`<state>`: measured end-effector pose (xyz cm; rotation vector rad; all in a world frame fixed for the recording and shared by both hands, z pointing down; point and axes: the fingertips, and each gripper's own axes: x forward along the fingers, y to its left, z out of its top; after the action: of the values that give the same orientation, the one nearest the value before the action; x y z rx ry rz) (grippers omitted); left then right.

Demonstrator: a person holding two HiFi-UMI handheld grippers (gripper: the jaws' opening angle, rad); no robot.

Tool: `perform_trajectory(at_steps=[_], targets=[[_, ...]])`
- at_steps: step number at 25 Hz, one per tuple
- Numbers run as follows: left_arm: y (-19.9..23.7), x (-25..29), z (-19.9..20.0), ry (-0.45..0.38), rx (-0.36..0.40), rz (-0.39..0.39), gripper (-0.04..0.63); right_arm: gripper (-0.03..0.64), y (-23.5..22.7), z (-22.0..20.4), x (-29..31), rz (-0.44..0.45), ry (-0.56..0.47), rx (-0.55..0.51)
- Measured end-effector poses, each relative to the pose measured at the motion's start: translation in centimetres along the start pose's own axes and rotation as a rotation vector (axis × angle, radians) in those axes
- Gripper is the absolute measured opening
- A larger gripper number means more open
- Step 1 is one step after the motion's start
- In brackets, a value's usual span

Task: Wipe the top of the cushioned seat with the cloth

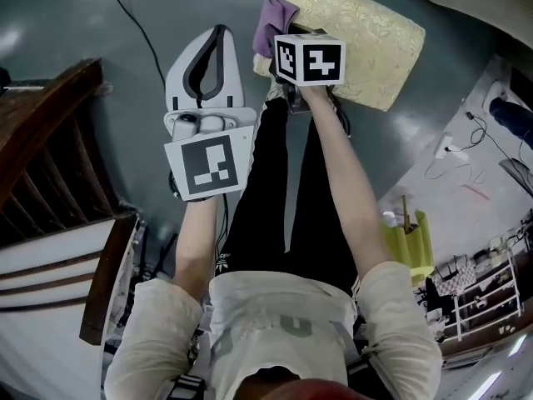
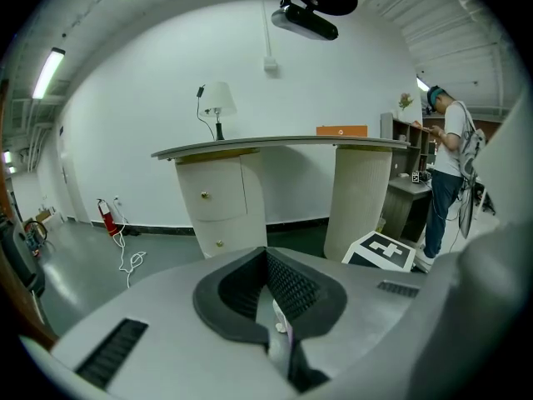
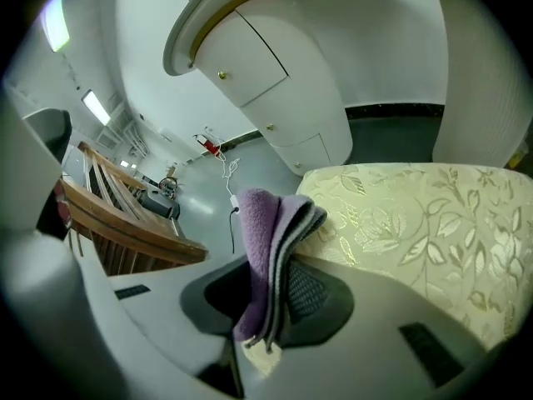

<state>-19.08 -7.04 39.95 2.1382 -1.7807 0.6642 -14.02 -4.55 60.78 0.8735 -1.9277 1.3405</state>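
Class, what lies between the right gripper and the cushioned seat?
The purple cloth, clamped in the right gripper, its end at the seat's edge; the right gripper view shows it.

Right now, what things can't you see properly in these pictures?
- Right gripper tips: head view, hidden under its marker cube.
- Where the cloth meets the cushioned seat: right gripper view, hidden behind the jaw pad.
- Seat's far end: head view, cut off by the top edge.
- Pale scrap between the left gripper pads: left gripper view, too small to name.
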Motion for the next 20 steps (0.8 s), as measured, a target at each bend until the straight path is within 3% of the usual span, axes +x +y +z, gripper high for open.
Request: perform_trajectory(at_steps=[6,20], targets=[[-2.7,1.3,0.9,-0.013,-0.002,-0.041,-0.008,0.09,-1.7,-0.9,-2.1,0.003,-0.001,-0.011],[-10.7,3.6,2.3,-0.015,0.05,-0.167,-0.008,0.091,-12.7,-3.9,-10.4,-0.138,-0.013,0.009]])
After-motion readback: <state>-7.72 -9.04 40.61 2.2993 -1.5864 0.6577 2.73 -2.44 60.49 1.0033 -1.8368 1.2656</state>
